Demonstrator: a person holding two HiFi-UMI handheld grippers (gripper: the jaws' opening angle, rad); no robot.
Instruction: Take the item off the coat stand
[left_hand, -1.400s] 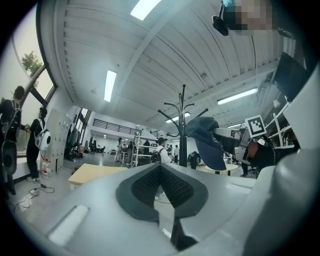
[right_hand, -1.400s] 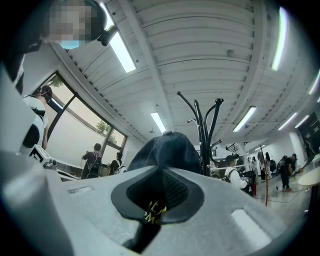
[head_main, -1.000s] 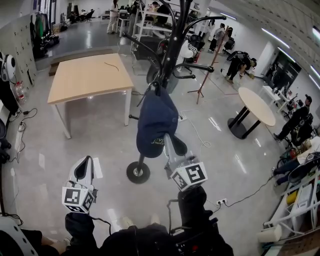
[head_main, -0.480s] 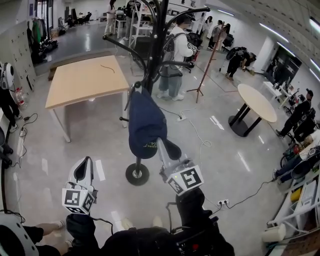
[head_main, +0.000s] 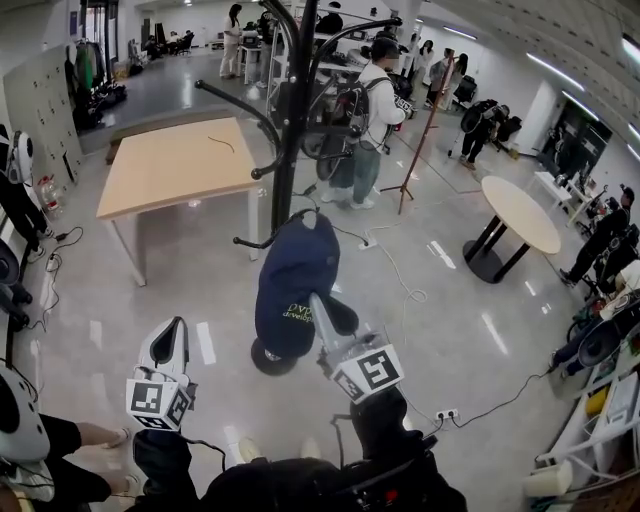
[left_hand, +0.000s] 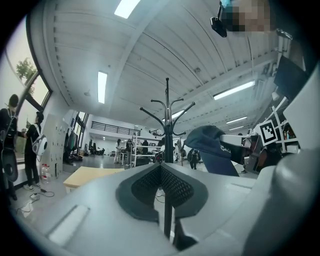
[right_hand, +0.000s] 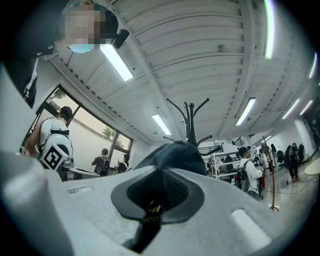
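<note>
Since a second ago the navy cap (head_main: 293, 285) has come off the coat stand (head_main: 291, 120); before, it hung up against the pole, now it hangs in front of it, nearer me and lower, carried by my right tongs (head_main: 320, 303); I judge the take-off step done, only carrying it clear is left. Right tongs are closed tight on the cap's lower edge; dark fabric with yellow lettering is pinched between the pads, and the crown (right_hand: 175, 152) stands up just beyond the tips. Left tongs (head_main: 170, 330) are closed too, with nothing in them; they hold low at my left. From the left tongs the cap (left_hand: 210, 142) lies ahead and to the right, well apart, with a gap between it and the coat stand (left_hand: 167, 125).
</note>
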